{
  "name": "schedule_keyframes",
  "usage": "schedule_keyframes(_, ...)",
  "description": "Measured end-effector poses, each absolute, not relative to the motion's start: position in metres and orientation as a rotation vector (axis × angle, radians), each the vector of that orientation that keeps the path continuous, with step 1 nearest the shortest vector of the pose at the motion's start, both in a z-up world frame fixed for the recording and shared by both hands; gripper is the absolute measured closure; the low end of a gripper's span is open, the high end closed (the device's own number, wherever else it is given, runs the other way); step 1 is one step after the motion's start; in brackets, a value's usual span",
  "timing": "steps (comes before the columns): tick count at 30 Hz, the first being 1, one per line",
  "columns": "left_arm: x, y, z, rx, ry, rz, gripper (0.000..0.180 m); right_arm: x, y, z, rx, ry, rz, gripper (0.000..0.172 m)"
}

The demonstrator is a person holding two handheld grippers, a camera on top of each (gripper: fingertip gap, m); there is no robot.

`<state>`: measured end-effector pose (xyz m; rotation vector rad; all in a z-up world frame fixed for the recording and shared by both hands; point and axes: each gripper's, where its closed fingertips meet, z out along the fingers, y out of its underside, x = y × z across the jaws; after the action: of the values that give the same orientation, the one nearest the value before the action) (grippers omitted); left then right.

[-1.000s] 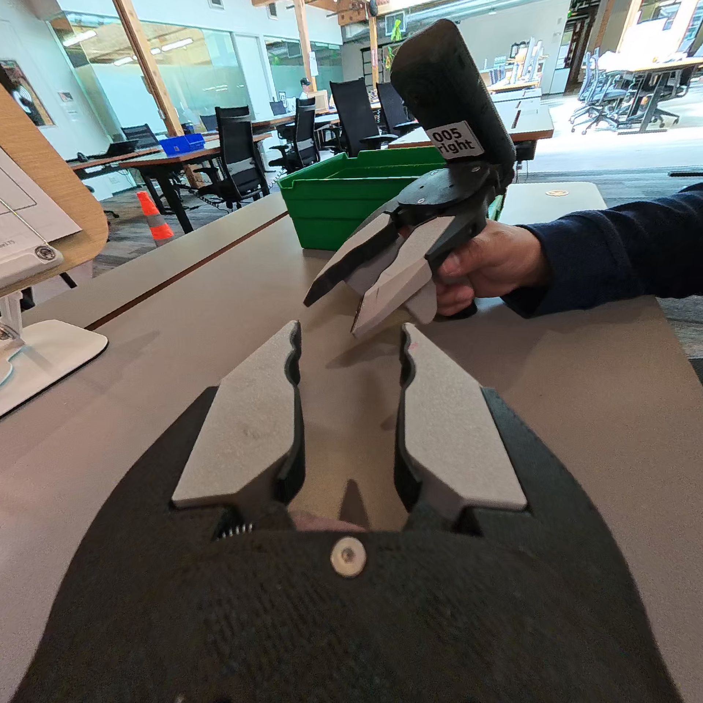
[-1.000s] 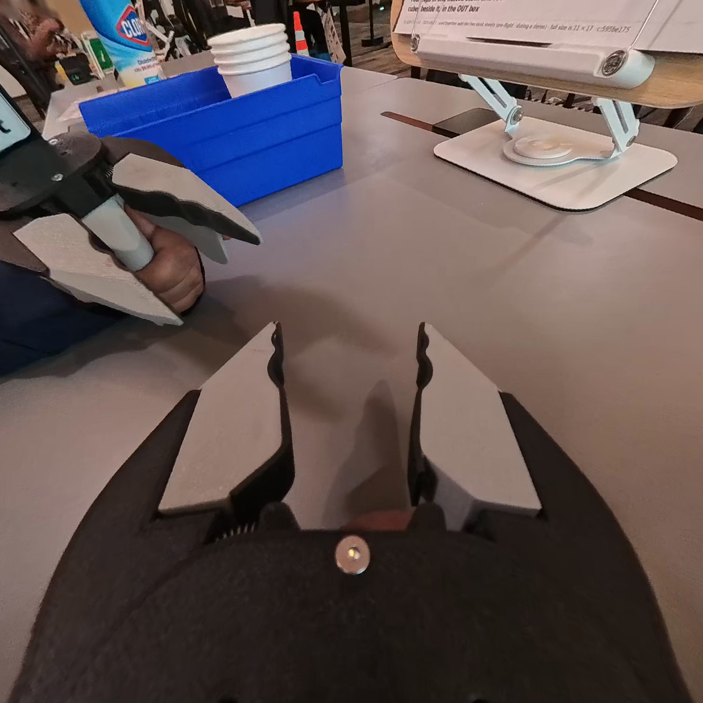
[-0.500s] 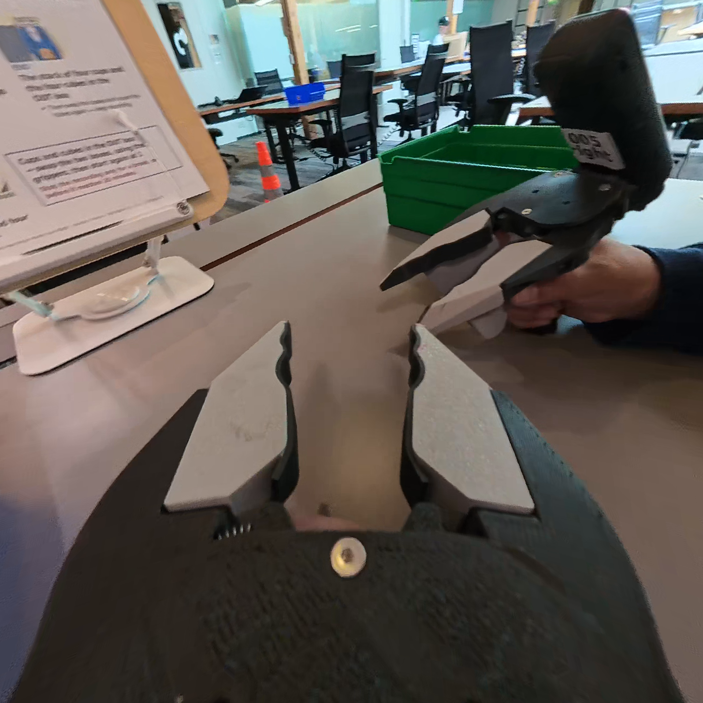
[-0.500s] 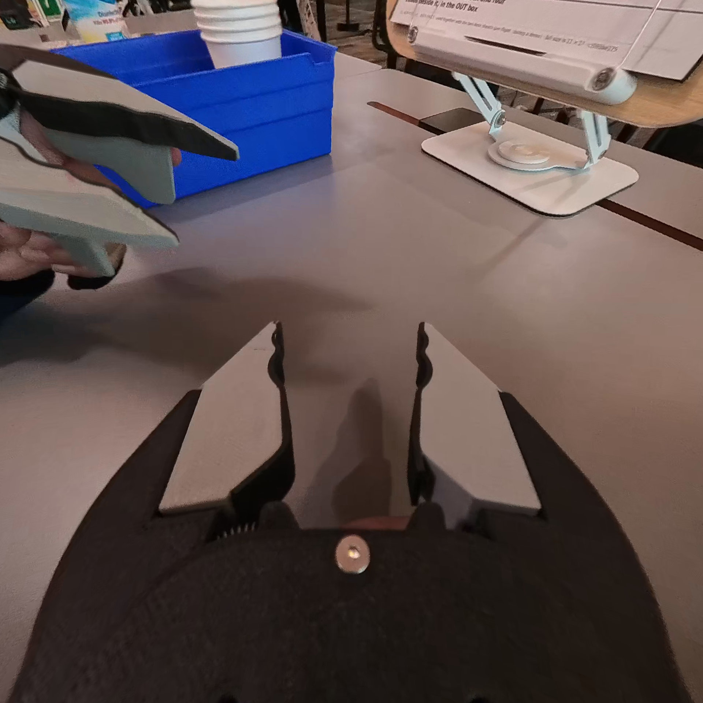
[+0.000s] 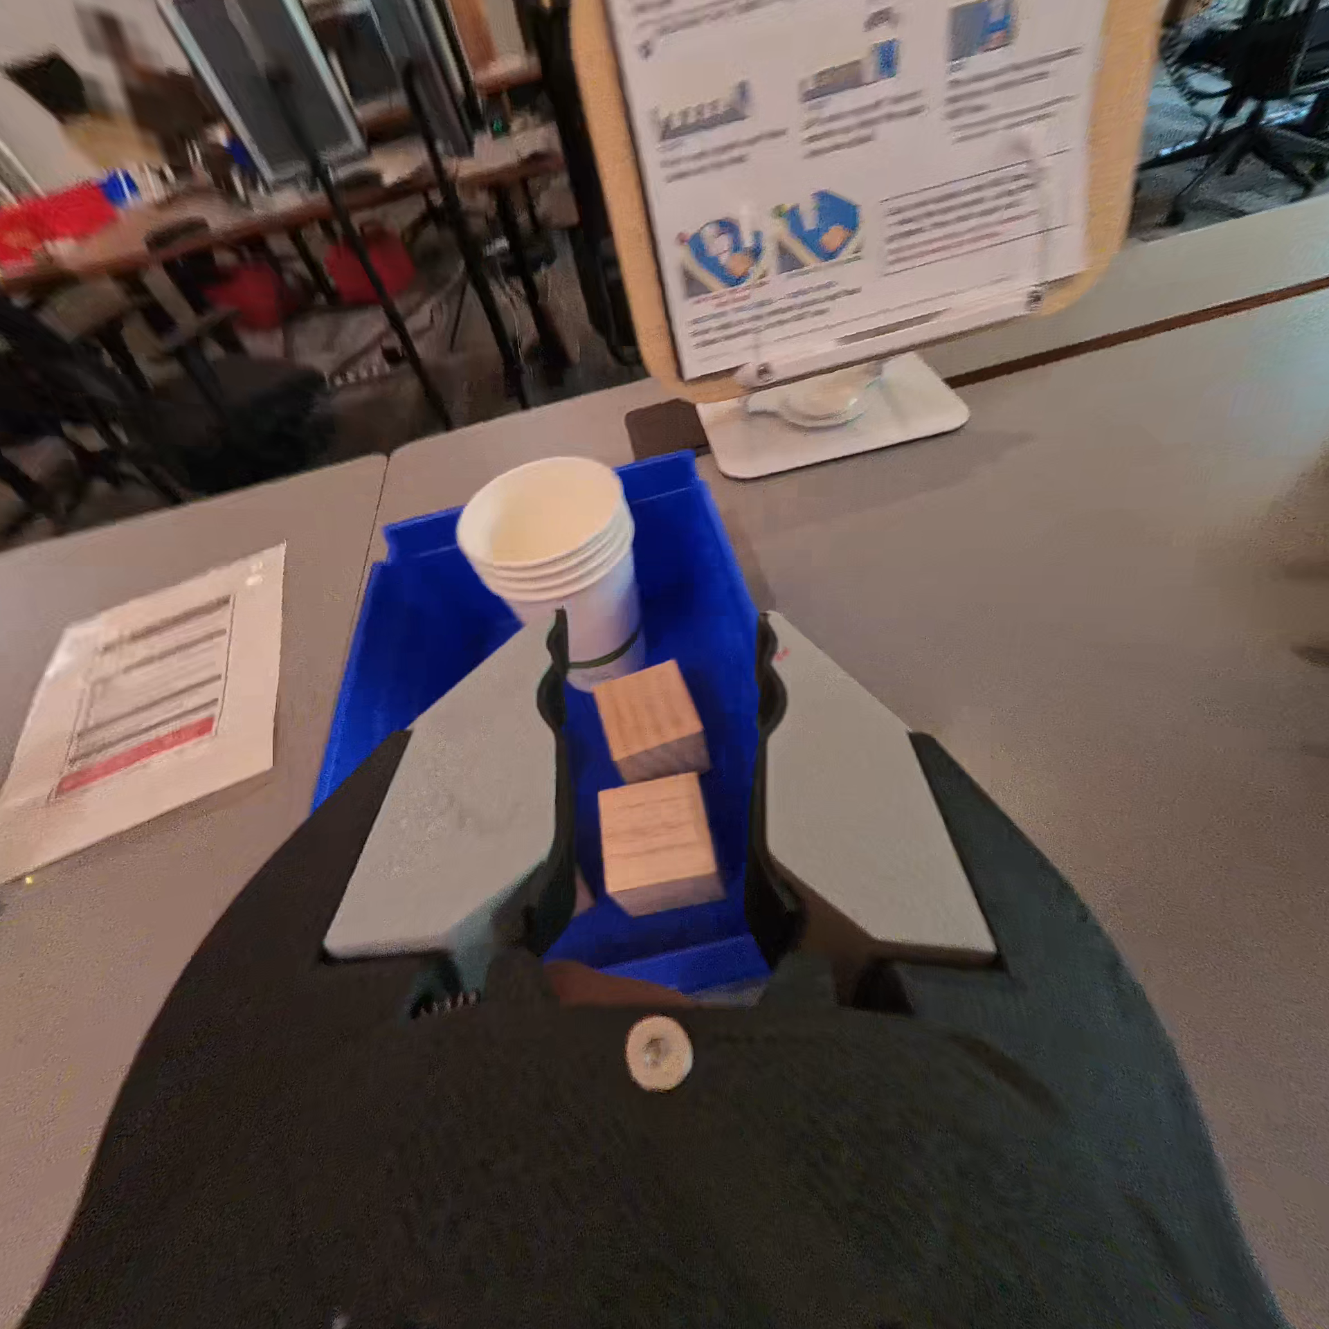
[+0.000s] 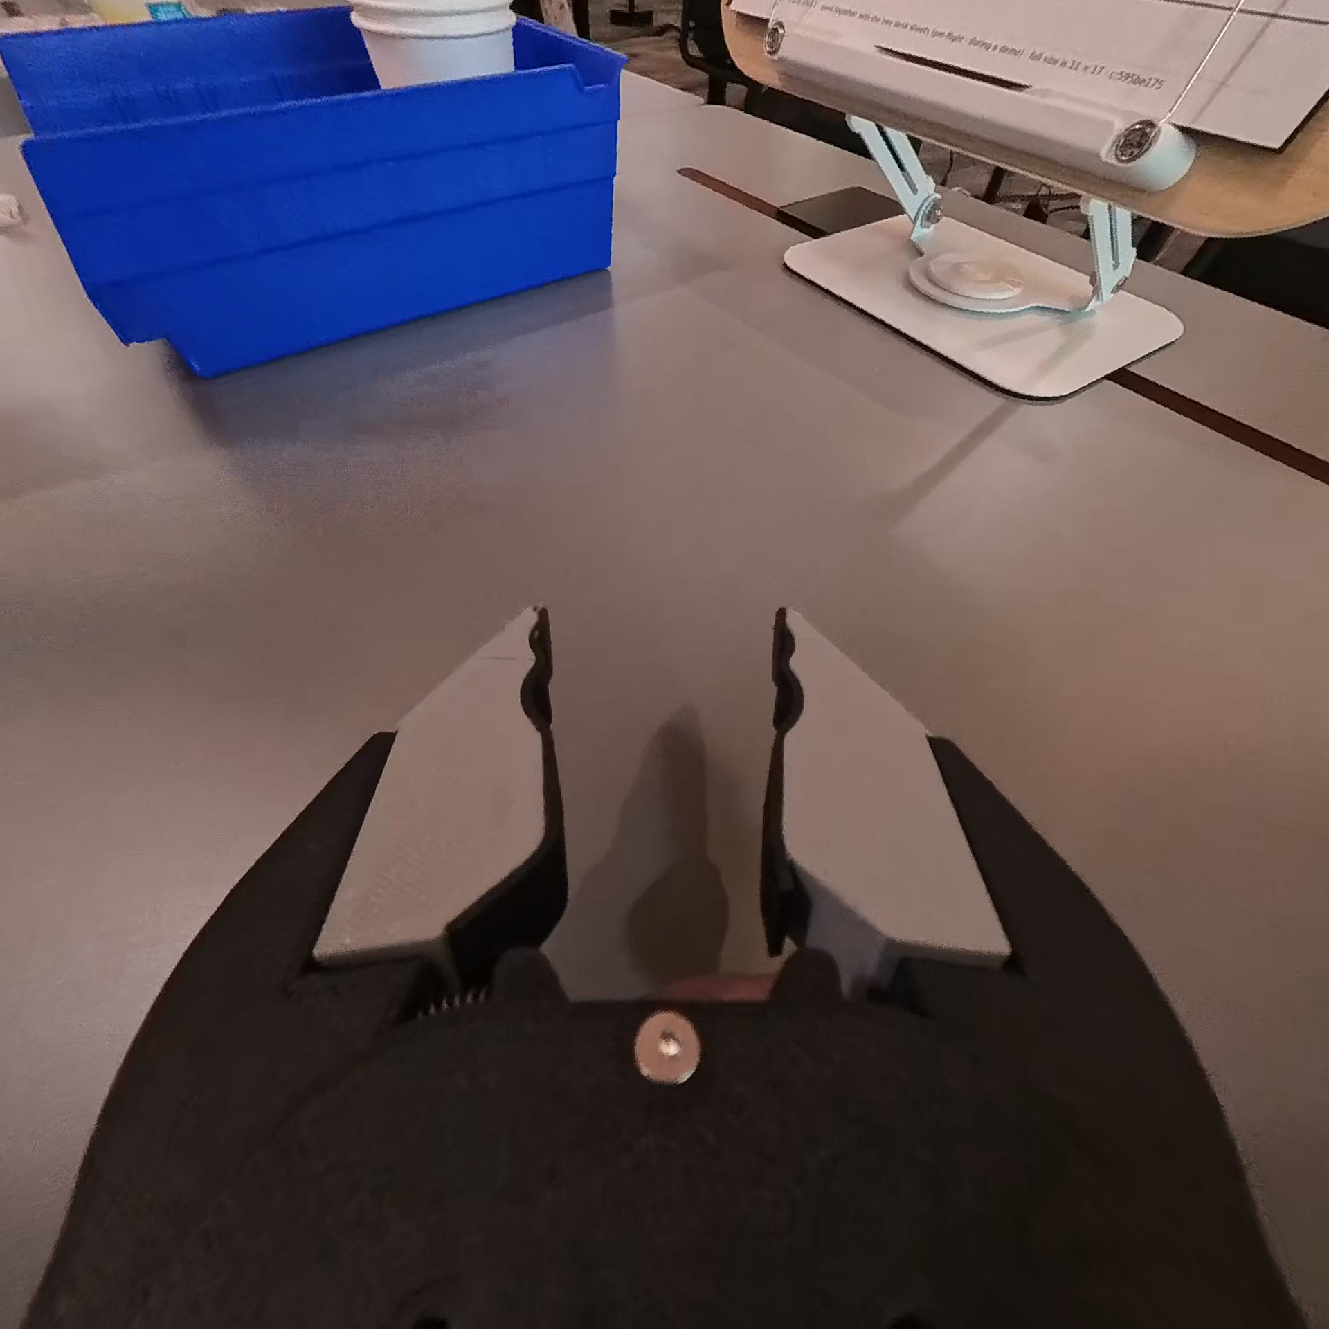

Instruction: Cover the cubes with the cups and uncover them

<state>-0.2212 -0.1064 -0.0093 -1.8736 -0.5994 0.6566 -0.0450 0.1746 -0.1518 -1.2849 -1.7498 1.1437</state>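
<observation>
In the left wrist view a blue bin (image 5: pixel 431 618) holds a stack of white paper cups (image 5: pixel 554 546), which leans at the far end, and two wooden cubes (image 5: pixel 651 719) (image 5: pixel 658 838) lying in a row nearer to me. My left gripper (image 5: pixel 661 626) hovers above the bin, open and empty. The cubes show between its fingers but lie below them, untouched. My right gripper (image 6: pixel 660 615) is open and empty over the bare grey table (image 6: pixel 647 467). In its view the blue bin (image 6: pixel 323 216) with the cups (image 6: pixel 439 50) stands at the far left.
A document stand with a white base (image 5: pixel 834 410) stands behind the bin; it also shows at the far right of the right wrist view (image 6: pixel 985 309). A printed sheet (image 5: pixel 151 705) lies on the table left of the bin. A dark seam (image 6: pixel 1222 424) crosses the table.
My left gripper has swung left, away from the right gripper and the green bin, to above the blue bin. It is gone from the right wrist view. Both grippers stay open and empty.
</observation>
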Motion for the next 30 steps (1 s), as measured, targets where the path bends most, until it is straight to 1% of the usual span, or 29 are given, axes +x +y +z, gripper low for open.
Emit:
schedule_keyframes(2,-0.257,-0.124,-0.018,-1.937,-0.706,0.656,0.129,-0.044,0.173,-0.152,-1.286,-1.752,1.147,0.113)
schedule_keyframes(5,-0.302,-0.138,-0.064,-2.078,-0.888,0.635,0.121,-0.044,0.172,-0.152,-1.266,-1.757,1.120,0.113)
schedule_keyframes(6,-0.314,-0.141,-0.080,-2.106,-0.957,0.603,0.122,-0.044,0.171,-0.153,-1.260,-1.759,1.107,0.114)
schedule_keyframes(7,-0.325,-0.146,-0.092,-2.111,-1.032,0.602,0.128,-0.044,0.171,-0.153,-1.254,-1.761,1.096,0.114)
schedule_keyframes(9,-0.342,-0.153,-0.104,-2.087,-1.136,0.613,0.131,-0.045,0.171,-0.153,-1.246,-1.763,1.083,0.114)
schedule_keyframes(10,-0.343,-0.152,-0.111,-2.097,-1.164,0.586,0.128,-0.045,0.171,-0.153,-1.245,-1.762,1.080,0.114)
schedule_keyframes(11,-0.343,-0.152,-0.119,-2.127,-1.192,0.563,0.119,-0.045,0.172,-0.153,-1.246,-1.760,1.080,0.114)
schedule_keyframes(12,-0.342,-0.152,-0.125,-2.159,-1.206,0.551,0.114,-0.045,0.172,-0.153,-1.250,-1.758,1.083,0.113)
schedule_keyframes(14,-0.346,-0.155,-0.130,-2.190,-1.222,0.602,0.118,-0.046,0.173,-0.153,-1.259,-1.756,1.093,0.114)
schedule_keyframes(17,-0.349,-0.158,-0.141,-2.213,-1.285,0.574,0.117,-0.045,0.173,-0.152,-1.259,-1.757,1.102,0.114)
schedule_keyframes(22,-0.350,-0.158,-0.185,-2.315,-1.376,0.488,0.113,-0.045,0.169,-0.153,-1.220,-1.777,1.064,0.115)
schedule_keyframes(26,-0.356,-0.156,-0.181,-2.341,-1.313,0.548,0.117,-0.046,0.169,-0.154,-1.215,-1.777,1.050,0.116)
schedule_keyframes(30,-0.360,-0.153,-0.150,-2.281,-1.158,0.699,0.118,-0.046,0.171,-0.153,-1.232,-1.771,1.076,0.116)
